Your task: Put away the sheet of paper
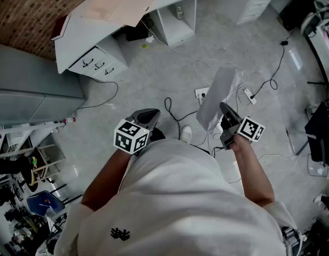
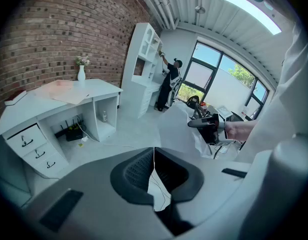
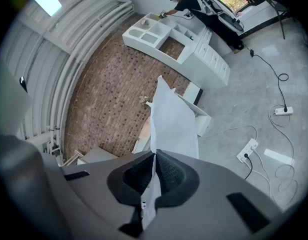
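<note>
The white sheet of paper (image 1: 218, 96) stands upright over the floor, and my right gripper (image 1: 225, 110) is shut on its lower edge. In the right gripper view the sheet (image 3: 171, 121) rises from between the closed jaws of that gripper (image 3: 155, 176). My left gripper (image 1: 148, 114) hangs apart at the left, shut with nothing held. In the left gripper view its jaws (image 2: 154, 171) meet with only a thin slit between them. That view also shows the right gripper (image 2: 208, 126) with the paper (image 2: 181, 129) beyond.
A white desk (image 1: 100, 41) with drawers stands at the far left, with pale sheets (image 1: 119, 4) on top. Power strips (image 1: 202, 94) and cables lie on the grey floor. A grey cabinet (image 1: 31, 89) is at left. A person (image 2: 170, 81) stands at distant white shelves.
</note>
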Action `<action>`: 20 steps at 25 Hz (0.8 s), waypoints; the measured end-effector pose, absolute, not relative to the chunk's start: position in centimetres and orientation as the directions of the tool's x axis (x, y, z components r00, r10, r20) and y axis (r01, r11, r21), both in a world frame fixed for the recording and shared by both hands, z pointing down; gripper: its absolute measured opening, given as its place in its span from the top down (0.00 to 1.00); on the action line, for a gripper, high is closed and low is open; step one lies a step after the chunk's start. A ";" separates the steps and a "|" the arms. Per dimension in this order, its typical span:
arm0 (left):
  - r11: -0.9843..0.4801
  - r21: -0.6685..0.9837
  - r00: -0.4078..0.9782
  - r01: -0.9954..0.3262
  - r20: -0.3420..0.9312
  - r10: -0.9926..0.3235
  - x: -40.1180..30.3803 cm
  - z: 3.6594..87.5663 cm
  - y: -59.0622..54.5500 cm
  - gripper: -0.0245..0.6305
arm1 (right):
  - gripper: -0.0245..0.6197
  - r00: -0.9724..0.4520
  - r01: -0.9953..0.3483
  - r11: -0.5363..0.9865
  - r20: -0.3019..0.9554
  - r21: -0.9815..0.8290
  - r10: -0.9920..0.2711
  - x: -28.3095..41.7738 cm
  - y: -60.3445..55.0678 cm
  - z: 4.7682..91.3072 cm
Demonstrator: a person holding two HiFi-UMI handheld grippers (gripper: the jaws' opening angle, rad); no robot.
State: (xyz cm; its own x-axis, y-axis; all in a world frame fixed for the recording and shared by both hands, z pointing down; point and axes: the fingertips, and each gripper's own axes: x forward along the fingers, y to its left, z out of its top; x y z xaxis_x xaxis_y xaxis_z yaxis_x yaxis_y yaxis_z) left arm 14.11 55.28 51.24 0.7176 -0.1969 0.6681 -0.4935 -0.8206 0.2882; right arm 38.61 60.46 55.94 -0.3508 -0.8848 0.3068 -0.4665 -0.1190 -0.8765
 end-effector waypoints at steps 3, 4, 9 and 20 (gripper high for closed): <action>-0.802 0.291 0.709 -0.521 0.671 -0.217 12.6 51.4 55.0 0.93 | 0.92 -0.353 -0.455 -0.103 0.285 -0.885 -0.891 38.3 59.6 55.6; -0.797 0.290 0.706 -0.531 0.671 -0.226 12.0 51.5 54.6 0.93 | 0.92 -0.356 -0.450 -0.095 0.276 -0.888 -0.893 38.0 59.0 55.5; -0.766 0.312 0.710 -0.562 0.656 -0.254 10.1 51.9 52.9 0.93 | 0.92 -0.371 -0.438 -0.071 0.252 -0.896 -0.894 36.6 56.5 55.0; -0.765 0.375 0.784 -0.524 0.562 -0.262 6.1 51.0 38.5 0.93 | 0.92 -0.381 -0.429 -0.049 0.230 -0.902 -0.896 30.7 42.5 50.9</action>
